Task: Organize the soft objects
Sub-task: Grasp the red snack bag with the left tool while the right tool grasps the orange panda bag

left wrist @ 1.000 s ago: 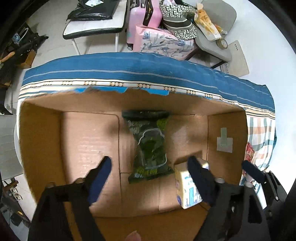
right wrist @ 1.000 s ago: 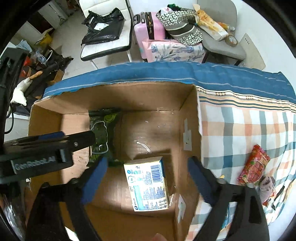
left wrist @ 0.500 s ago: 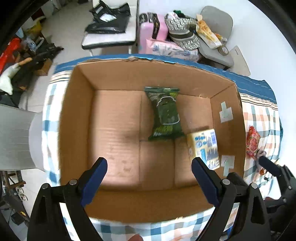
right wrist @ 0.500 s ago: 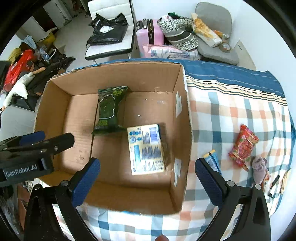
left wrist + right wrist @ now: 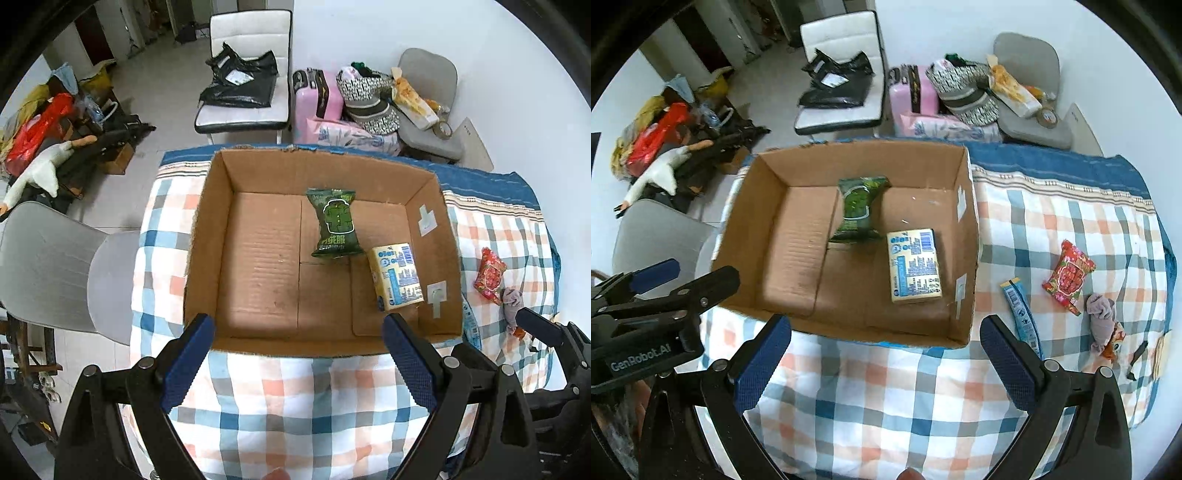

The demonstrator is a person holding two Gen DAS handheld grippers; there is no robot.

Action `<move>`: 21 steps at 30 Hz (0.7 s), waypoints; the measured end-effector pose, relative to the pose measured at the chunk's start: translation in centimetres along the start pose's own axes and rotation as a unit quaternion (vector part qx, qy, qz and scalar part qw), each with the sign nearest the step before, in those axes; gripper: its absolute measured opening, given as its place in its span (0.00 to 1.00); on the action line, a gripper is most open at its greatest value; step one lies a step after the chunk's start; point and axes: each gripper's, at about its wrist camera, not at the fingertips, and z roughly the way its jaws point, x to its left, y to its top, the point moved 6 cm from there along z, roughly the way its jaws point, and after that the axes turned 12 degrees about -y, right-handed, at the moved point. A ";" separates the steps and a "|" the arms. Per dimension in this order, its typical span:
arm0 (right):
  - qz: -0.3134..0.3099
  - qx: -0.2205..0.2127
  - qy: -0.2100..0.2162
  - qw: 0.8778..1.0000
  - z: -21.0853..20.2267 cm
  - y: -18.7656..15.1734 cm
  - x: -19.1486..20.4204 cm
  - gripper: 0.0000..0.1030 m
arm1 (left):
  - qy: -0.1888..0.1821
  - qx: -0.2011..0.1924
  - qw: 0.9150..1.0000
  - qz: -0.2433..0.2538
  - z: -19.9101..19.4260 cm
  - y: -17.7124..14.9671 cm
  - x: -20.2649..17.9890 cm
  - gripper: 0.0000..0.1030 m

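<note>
both tongs hang spread wide and hold nothing: the left gripper (image 5: 297, 352) and the right gripper (image 5: 884, 352) sit over the checked cloth (image 5: 886, 398) on the near side of the cardboard box (image 5: 207, 236). in the right wrist view the left tool's black body reads "genrobot.ai" in white.

inside the box, near its right wall, lies a pale yellow tissue pack (image 5: 915, 265) with blue print and a barcode; the small text is not legible. just beyond it, touching or nearly so, lies a dark green packet (image 5: 335, 228) with a cartoon figure and pale chinese characters, too small to read surely.

right of the box, on the cloth, lie a blue sachet (image 5: 1021, 314), a red packet (image 5: 1068, 277) with busy print, and a grey plush toy (image 5: 1102, 317) just beside it. beyond the bed stands a pink suitcase (image 5: 320, 98).
</note>
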 end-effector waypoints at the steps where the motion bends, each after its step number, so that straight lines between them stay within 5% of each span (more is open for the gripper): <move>1: -0.001 -0.004 0.006 1.000 -0.5 -0.1 -0.1 1.00 | 0.000 -0.003 1.000 0.000 -0.4 -0.1 -0.3 0.91; 9: -0.022 -0.085 0.047 0.995 -3.5 -0.3 -3.5 1.00 | 0.012 -0.040 0.999 0.017 -3.1 -0.1 -5.7 0.91; 14: 0.017 -0.065 0.039 0.997 -2.9 -1.3 -10.0 1.00 | -0.011 -0.037 0.998 0.053 -1.8 0.3 -12.7 0.91; 21: 0.147 0.020 -0.030 0.989 2.2 -4.8 -26.1 1.00 | -0.030 0.028 0.994 0.099 6.0 0.3 -22.7 0.91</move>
